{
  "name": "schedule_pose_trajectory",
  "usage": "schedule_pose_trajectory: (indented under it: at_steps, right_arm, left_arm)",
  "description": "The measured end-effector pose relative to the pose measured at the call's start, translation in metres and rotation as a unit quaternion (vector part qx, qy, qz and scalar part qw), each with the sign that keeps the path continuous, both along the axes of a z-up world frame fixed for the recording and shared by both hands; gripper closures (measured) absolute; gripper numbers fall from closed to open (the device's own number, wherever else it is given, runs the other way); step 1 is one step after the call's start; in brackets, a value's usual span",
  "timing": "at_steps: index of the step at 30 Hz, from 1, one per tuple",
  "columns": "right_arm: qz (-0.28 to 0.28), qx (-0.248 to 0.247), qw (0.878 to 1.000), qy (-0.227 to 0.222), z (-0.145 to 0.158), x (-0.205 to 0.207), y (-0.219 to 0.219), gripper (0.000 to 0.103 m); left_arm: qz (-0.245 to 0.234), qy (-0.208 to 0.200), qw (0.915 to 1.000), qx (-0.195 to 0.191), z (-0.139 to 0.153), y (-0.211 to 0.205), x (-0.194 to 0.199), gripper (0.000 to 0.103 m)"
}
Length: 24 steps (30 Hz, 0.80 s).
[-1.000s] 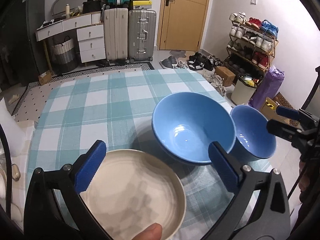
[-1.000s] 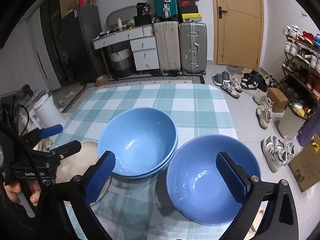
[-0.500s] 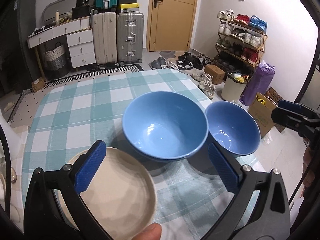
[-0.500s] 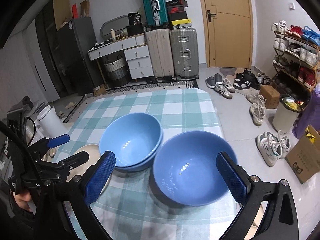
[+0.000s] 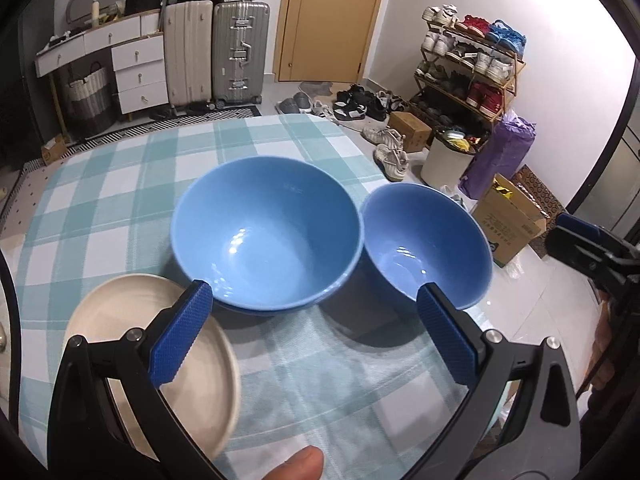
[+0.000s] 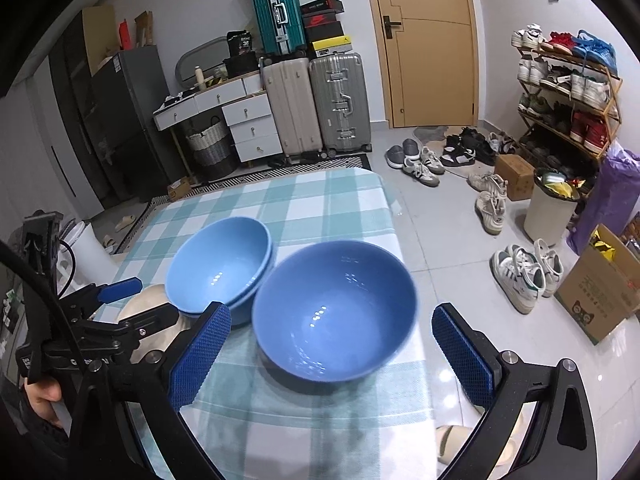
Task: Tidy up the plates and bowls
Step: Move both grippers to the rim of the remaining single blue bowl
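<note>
Two nested blue bowls stand mid-table on the teal checked cloth. A single blue bowl stands against their right side, close to the table's right edge. A cream plate lies at the front left, partly behind my left finger. My left gripper is open and hovers short of the bowls, holding nothing. In the right wrist view my right gripper is open, with the single bowl ahead between its fingers and untouched. The nested bowls stand to its left.
The left gripper hides part of the plate in the right wrist view. A white container stands off the table's left side. On the floor to the right are shoes, a bin and a cardboard box.
Both grippers have drawn back from the dishes, so the bowls look smaller and farther away. The left view has swung rightward. Bowls and plate stay in place.
</note>
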State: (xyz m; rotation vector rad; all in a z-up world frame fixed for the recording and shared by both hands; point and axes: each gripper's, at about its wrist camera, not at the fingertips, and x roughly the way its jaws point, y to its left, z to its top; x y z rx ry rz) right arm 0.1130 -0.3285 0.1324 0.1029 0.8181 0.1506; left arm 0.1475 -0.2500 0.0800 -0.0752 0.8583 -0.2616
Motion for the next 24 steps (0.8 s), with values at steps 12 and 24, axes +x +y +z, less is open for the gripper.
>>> schedule_pose_trajectory:
  at_steps: [12, 24]
  right_arm:
    - [-0.016, -0.003, 1.0, 0.002, -0.009, -0.004, -0.025, 0.001]
    - [-0.03, -0.004, 0.999, 0.017, -0.029, -0.005, -0.048, 0.001]
  left_arm:
    - [-0.019, -0.005, 0.9998, 0.007, -0.017, -0.038, -0.004, 0.001]
    - [-0.056, 0.032, 0.9972, -0.036, -0.037, -0.056, 0.002, 0.032]
